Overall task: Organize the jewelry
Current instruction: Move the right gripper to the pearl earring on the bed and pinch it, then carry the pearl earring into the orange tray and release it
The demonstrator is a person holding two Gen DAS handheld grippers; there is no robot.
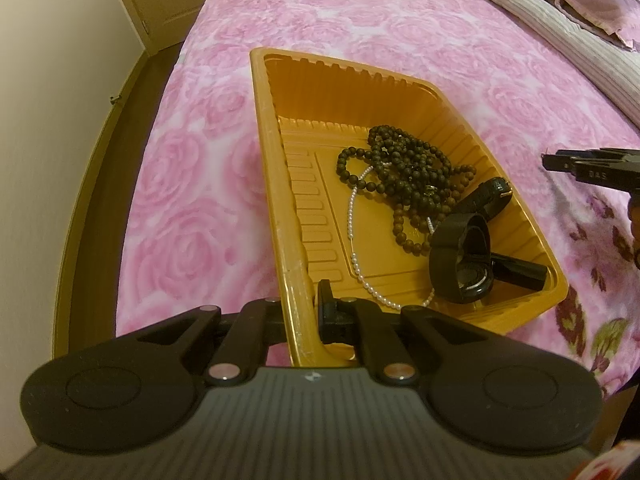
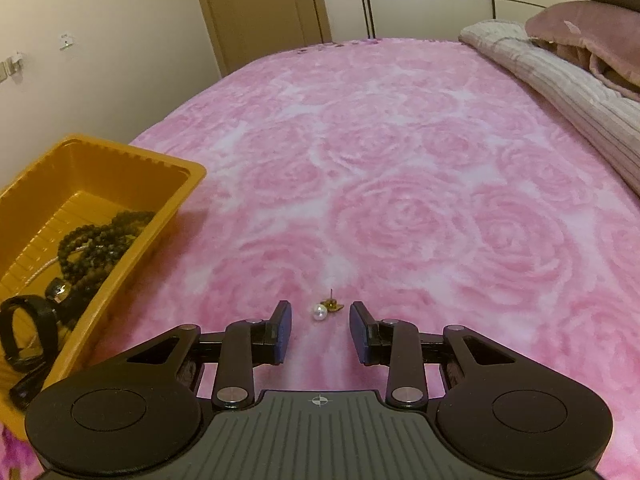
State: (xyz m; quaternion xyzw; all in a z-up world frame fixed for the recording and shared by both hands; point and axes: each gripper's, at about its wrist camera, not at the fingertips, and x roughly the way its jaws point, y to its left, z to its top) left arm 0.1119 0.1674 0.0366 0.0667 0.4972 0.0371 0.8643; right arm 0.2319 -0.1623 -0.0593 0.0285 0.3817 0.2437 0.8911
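An orange plastic tray (image 1: 264,128) lies on the pink rose bedspread and holds dark wooden bead strands (image 1: 404,168), a thin white pearl strand (image 1: 352,216) and a black watch (image 1: 460,264). My left gripper (image 1: 304,312) is shut on the tray's near rim. In the right wrist view a small pearl stud earring (image 2: 320,311) with a gold piece lies on the bedspread. My right gripper (image 2: 320,307) stands open low over it, a fingertip on either side and neither pad touching it. The tray (image 2: 188,184) sits to its left. The right gripper's fingers (image 1: 576,166) also show at the left wrist view's right edge.
The bedspread (image 2: 400,160) stretches far ahead. A folded striped blanket (image 2: 560,80) and a pillow (image 2: 580,36) lie at the back right. The bed's left edge (image 1: 132,240) drops to a wooden floor by a wall, and a door (image 2: 260,8) stands beyond.
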